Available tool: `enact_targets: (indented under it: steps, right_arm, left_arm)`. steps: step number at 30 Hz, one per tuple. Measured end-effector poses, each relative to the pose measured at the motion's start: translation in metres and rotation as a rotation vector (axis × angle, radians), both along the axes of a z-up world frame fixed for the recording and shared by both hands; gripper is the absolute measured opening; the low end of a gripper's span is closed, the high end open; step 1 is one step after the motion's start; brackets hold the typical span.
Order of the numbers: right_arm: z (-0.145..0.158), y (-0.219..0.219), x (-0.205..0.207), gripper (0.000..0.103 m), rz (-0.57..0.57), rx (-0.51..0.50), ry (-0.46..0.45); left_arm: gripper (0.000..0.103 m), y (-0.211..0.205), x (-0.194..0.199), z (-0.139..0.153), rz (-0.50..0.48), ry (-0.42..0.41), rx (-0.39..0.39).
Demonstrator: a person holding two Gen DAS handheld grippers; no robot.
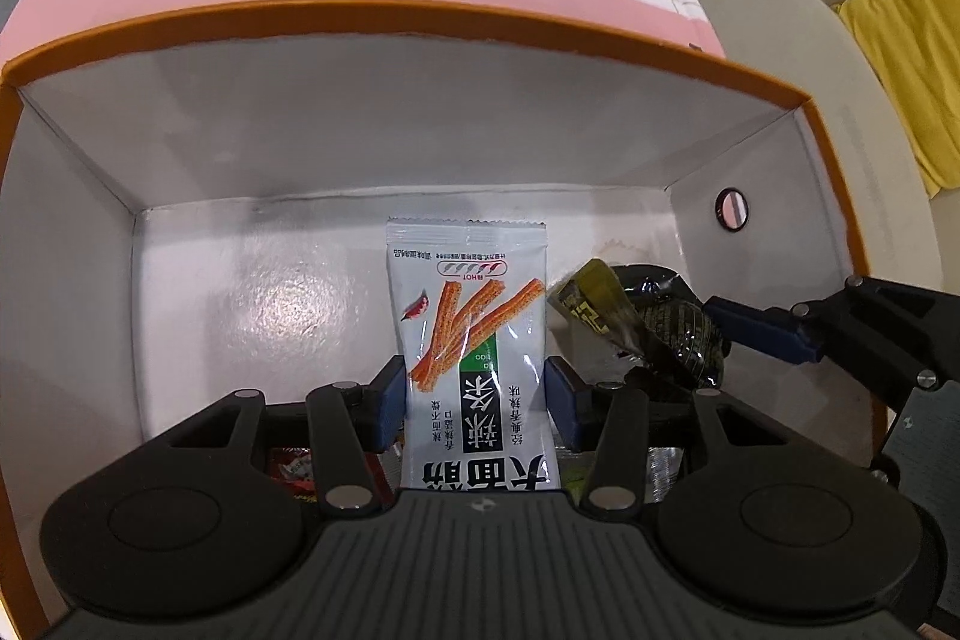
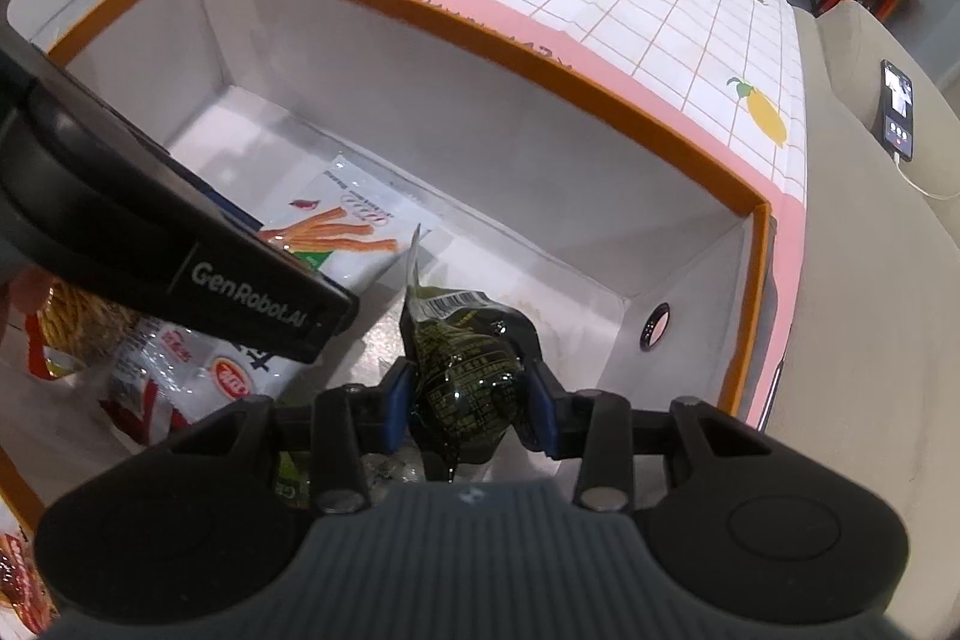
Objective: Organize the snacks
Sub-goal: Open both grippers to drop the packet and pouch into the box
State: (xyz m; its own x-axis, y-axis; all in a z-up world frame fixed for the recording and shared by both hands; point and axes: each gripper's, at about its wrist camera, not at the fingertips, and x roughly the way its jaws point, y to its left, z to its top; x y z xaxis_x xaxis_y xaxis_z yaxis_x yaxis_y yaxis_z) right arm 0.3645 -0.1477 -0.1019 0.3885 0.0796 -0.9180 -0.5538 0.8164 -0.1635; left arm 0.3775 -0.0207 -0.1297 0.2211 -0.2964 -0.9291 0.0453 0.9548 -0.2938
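White snack packet (image 1: 474, 340) was clamped between the blue pads of the left gripper (image 1: 475, 400), jaws narrowly parted, inside the orange-rimmed box (image 1: 420, 22). Dark green pouch (image 2: 471, 376) was pinched by the right gripper (image 2: 471, 400), just beside it, over the box floor.

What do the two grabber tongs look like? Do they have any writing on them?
Both tongs are black plastic, with blue pads on the fingertips, round black discs at each side and a ribbed grey middle. The left tongs show "GenRobot.AI" in pale letters along the side in the right wrist view. The right tongs look the same.
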Motion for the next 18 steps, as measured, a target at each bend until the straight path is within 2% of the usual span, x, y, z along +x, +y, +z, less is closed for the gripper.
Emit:
enact_targets:
  steps: [4,7,12,15,18]
  right_arm:
    - [-0.001,0.001,-0.003,0.039,-0.005,-0.009,0.004]
    - [0.001,-0.001,-0.005,0.039,-0.002,-0.006,-0.002]
    - [0.006,0.003,-0.011,0.044,0.006,-0.015,-0.007]
    - [0.01,0.006,-0.014,0.053,0.004,-0.015,-0.014]
    - [0.017,0.006,-0.02,0.054,-0.001,-0.012,-0.026]
  left_arm:
    - [0.056,0.002,-0.001,0.0,0.003,0.005,-0.005]
    - [0.062,0.001,0.0,0.001,0.004,0.003,0.005]
    - [0.069,0.005,-0.004,0.012,0.001,-0.018,-0.012]
    - [0.07,0.007,-0.009,0.022,0.0,-0.034,-0.008]
    - [0.07,0.009,-0.018,0.032,-0.005,-0.049,-0.004]
